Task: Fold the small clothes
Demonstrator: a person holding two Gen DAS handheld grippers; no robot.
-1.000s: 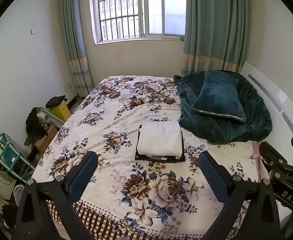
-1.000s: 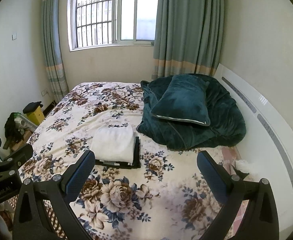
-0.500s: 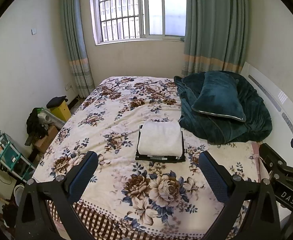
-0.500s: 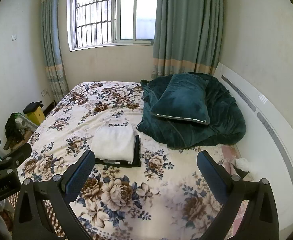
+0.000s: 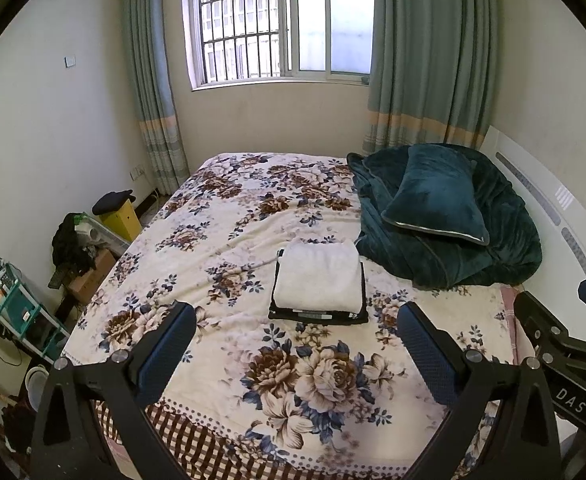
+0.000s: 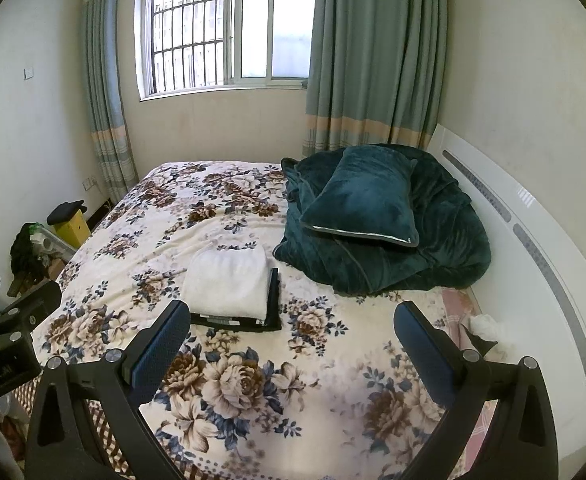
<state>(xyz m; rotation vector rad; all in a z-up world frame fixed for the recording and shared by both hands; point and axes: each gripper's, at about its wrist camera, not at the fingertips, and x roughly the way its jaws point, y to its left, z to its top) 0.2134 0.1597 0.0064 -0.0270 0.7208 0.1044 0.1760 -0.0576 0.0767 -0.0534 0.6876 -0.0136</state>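
Note:
A folded white garment (image 5: 319, 276) lies on top of a folded black garment (image 5: 317, 317) in the middle of the floral bed (image 5: 229, 248). The stack also shows in the right wrist view, white (image 6: 227, 282) over black (image 6: 273, 300). My left gripper (image 5: 293, 336) is open and empty, held above the bed's near edge, short of the stack. My right gripper (image 6: 287, 330) is open and empty, to the right of the stack. Each gripper shows at the other view's edge.
A dark teal blanket (image 5: 473, 248) with a teal pillow (image 5: 437, 196) is heaped at the right, by the white headboard (image 6: 533, 248). Boxes, a yellow bin (image 5: 119, 220) and a teal rack (image 5: 21, 312) stand on the floor at the left. A window and curtains are behind.
Both views have shifted very slightly; the stack sits a touch higher in frame. Both grippers stay open and nothing on the bed has moved.

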